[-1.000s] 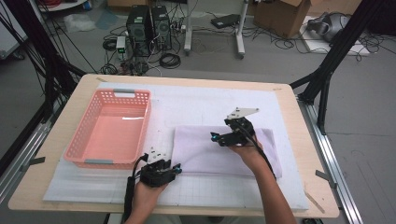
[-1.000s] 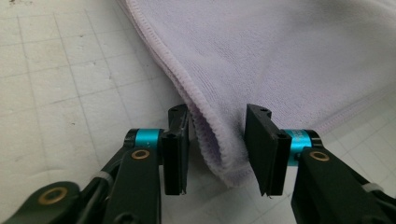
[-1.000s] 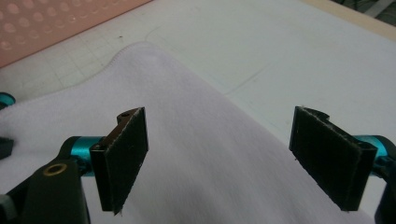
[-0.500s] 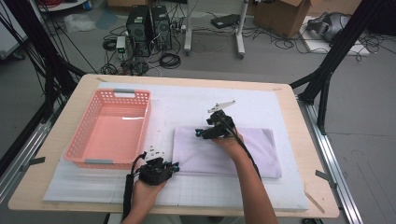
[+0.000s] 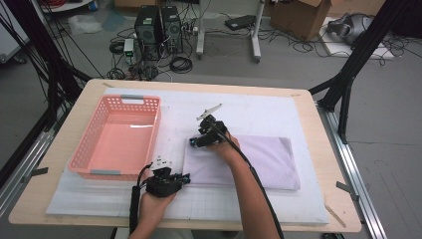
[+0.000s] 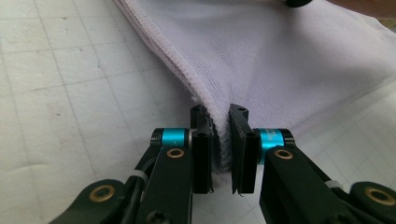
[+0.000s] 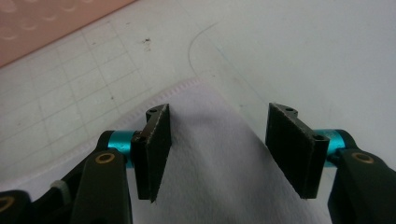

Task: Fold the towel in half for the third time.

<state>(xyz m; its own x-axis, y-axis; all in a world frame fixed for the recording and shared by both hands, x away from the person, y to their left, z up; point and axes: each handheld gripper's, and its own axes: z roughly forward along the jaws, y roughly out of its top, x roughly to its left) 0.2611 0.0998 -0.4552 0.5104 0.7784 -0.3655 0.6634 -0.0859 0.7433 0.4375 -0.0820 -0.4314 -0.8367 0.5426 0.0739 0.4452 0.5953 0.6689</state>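
Your left tongs (image 6: 219,140) pinch the cloth (image 5: 259,159); drop your open, empty right tongs (image 7: 217,140) squarely over its corner.

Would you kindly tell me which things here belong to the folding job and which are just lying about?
In the job:
- lilac cloth
- left claw, shut on its near corner
- right claw, open over its far corner

Lying about:
- pink basket
- computer towers on the floor
- cardboard box

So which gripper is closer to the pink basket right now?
Left. The left gripper sits just off the pink basket's near right corner, clamped on the cloth; the right gripper hovers farther right, open.
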